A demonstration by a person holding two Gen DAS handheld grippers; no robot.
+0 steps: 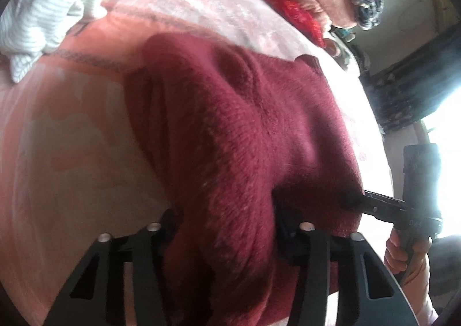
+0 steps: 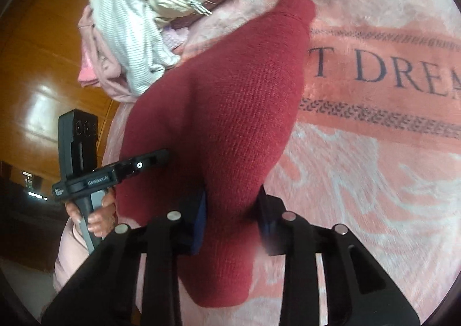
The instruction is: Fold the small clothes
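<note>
Two grippers are on the maroon knit garment at once. The left gripper has its jaws clenched on a bunched fold of the near edge, and the right gripper is pinching the neighbouring stretch of the same edge. The garment lies rumpled on the pink blanket, its far end reaching toward the pile of pale clothes beyond it, just short of the blanket's printed lettering.

The step looks like a lift of the near edge to carry it over the rest of the knit. To do it well, raise both hands together and level — this thick knit sags between grips. Keep the edge taut between them, carry it toward the pile side, and lay it down square before letting go.
</note>
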